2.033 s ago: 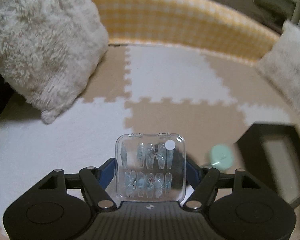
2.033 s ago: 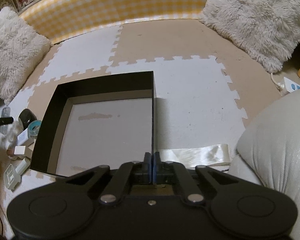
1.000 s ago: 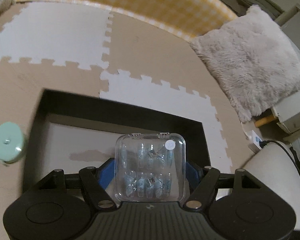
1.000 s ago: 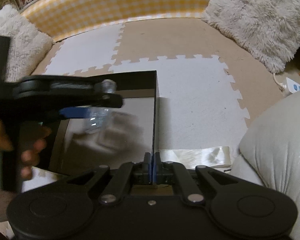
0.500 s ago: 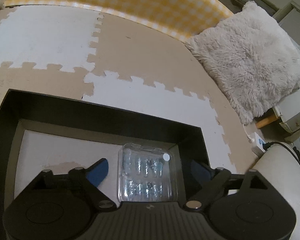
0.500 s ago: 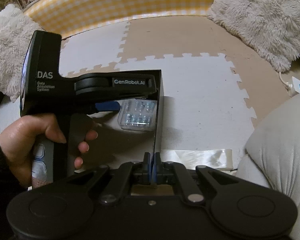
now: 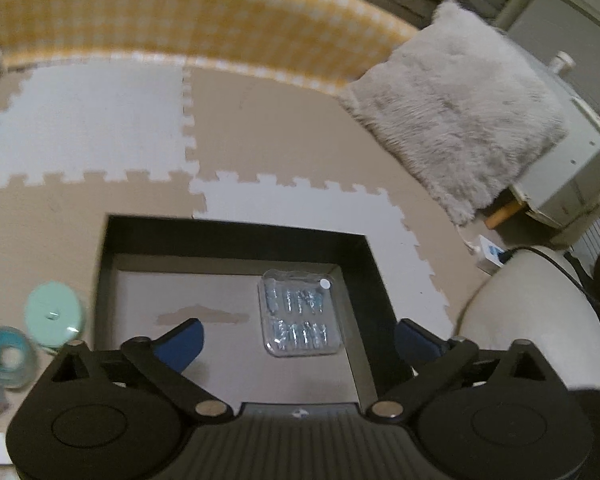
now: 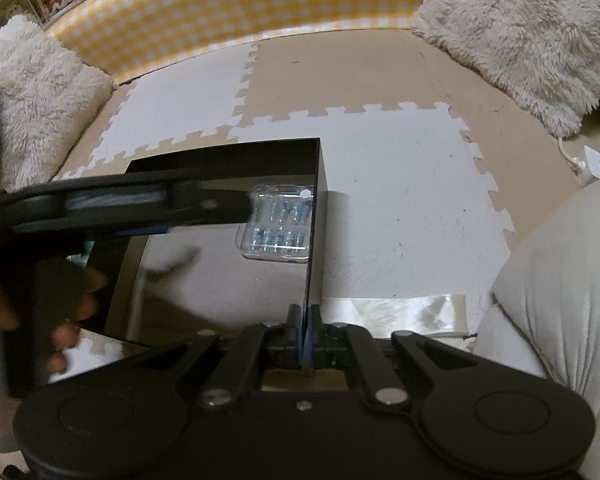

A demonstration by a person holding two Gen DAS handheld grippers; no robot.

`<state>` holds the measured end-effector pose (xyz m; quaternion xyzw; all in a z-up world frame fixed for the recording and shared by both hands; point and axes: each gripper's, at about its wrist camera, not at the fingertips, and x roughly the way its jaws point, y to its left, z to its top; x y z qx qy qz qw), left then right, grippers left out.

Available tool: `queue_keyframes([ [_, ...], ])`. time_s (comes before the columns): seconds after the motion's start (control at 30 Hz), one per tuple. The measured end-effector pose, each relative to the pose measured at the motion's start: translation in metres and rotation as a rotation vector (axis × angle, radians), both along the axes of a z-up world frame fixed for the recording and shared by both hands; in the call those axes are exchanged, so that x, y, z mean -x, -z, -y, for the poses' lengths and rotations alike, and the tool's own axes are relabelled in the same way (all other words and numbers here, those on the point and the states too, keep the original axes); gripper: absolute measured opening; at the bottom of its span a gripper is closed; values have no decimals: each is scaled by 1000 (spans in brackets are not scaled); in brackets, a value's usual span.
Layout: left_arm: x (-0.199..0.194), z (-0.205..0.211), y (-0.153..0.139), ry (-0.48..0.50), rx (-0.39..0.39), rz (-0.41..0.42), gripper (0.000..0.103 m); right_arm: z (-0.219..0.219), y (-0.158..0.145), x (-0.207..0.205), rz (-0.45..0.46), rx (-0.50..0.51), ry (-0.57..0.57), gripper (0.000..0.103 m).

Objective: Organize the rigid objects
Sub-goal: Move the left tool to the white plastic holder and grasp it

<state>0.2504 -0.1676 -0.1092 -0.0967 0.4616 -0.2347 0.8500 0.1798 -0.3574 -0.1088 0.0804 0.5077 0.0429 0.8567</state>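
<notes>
Lying flat on the grey floor of the black box [image 7: 236, 236], the clear case [image 7: 300, 314] sits close to the box's right wall and far corner, its rows of small pale-blue pieces showing through the lid. The left gripper [image 7: 298, 338] hangs above the box with its blue fingers [image 7: 182, 340] spread wide and opening, the case loose on the box floor below the gap, touched by neither. The right gripper [image 8: 303, 330] has its fingers pinched tight on the top edge of the box's right wall. A mint disc [image 7: 52, 316] and a blue tape roll [image 7: 6, 360] lie on the foam mat [image 7: 80, 128] just left of the box.
</notes>
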Motion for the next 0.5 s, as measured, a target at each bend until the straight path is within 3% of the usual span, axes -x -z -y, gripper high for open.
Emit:
queue_keyframes([
  [0.23,38,-29,-37,38,-71,103,103,0,0,0,1,1,0,3],
  [0.5,76,-72,-58,3,-156,172,103,-1,0,0,0,2,5,3],
])
